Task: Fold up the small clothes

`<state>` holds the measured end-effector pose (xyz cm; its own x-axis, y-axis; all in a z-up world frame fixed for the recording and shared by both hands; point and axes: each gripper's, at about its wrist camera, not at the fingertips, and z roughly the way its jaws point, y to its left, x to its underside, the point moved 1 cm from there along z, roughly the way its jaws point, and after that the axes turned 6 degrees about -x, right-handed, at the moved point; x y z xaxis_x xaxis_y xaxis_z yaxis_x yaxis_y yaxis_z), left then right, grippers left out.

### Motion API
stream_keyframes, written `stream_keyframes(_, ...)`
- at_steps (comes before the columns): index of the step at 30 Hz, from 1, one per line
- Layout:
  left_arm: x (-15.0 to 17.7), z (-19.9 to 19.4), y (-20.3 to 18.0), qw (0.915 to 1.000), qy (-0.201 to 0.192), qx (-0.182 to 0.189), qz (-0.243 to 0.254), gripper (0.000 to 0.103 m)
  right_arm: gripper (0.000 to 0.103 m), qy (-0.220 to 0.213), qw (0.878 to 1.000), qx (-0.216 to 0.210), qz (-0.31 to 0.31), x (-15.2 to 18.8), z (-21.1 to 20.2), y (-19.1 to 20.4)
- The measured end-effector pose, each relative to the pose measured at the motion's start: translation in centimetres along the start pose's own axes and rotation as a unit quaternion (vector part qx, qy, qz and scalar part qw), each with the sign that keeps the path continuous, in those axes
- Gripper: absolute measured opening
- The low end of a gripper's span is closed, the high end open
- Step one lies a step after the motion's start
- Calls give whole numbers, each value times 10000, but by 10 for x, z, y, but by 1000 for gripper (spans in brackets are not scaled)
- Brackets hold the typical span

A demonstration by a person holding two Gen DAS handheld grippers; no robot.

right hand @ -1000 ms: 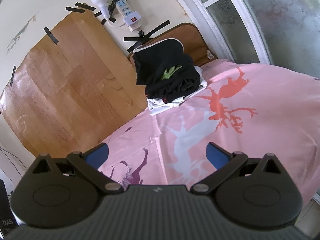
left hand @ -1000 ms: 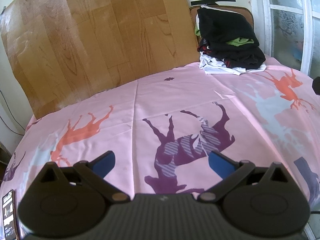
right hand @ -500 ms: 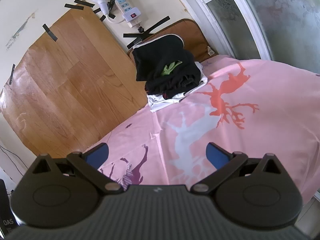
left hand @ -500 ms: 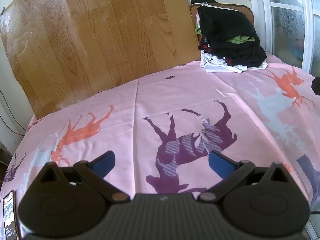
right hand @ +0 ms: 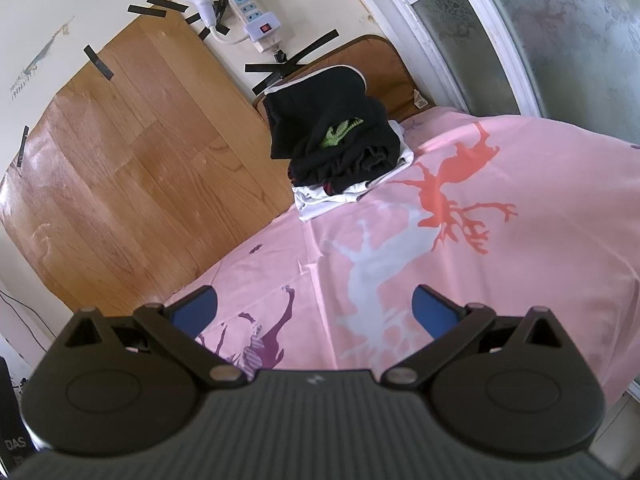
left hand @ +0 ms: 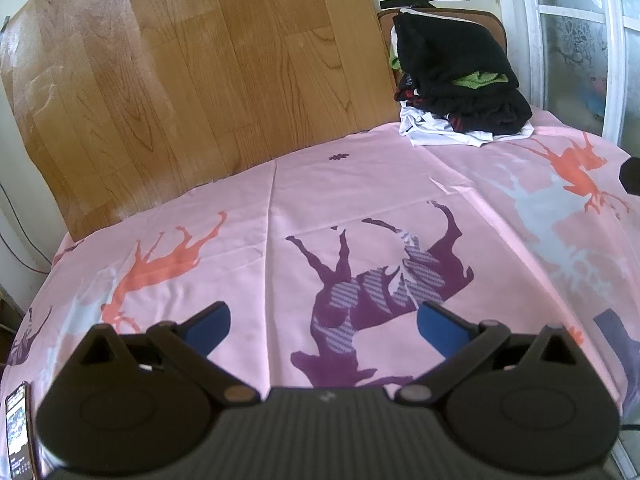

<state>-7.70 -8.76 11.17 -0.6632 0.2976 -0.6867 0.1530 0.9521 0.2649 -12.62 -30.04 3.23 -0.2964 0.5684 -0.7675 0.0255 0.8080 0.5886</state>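
A pile of small clothes (left hand: pixel 456 80), mostly black with a green piece and a white one underneath, sits at the far right corner of the table against the wall. It also shows in the right wrist view (right hand: pixel 340 144). My left gripper (left hand: pixel 322 320) is open and empty, low over the pink cloth (left hand: pixel 360 200) with horse prints, well short of the pile. My right gripper (right hand: pixel 314 308) is open and empty, above the cloth's right part, pointing toward the pile.
A wood-pattern sheet (left hand: pixel 180 80) leans on the wall behind the table. A window frame (right hand: pixel 460 40) runs along the right side. A power strip (right hand: pixel 256 20) hangs on the wall. A phone (left hand: pixel 18 432) lies at the near left edge.
Both grippers have shifted slightly; the clothes pile sits a little lower and nearer in the right wrist view. Both stay open and empty.
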Motion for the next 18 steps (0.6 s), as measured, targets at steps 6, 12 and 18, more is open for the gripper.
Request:
stream_keyframes(6, 0, 0, 0, 10000, -12, 31, 19, 103, 103, 11, 10000, 11, 2, 2, 0, 0)
stream_keyframes(12, 1, -1, -1, 10000, -27, 32, 30, 103, 103, 12, 10000, 9, 0, 2, 0, 0)
stream_keyframes(18, 1, -1, -1, 10000, -41, 41, 52, 103, 103, 15, 10000, 10, -2, 2, 1, 0)
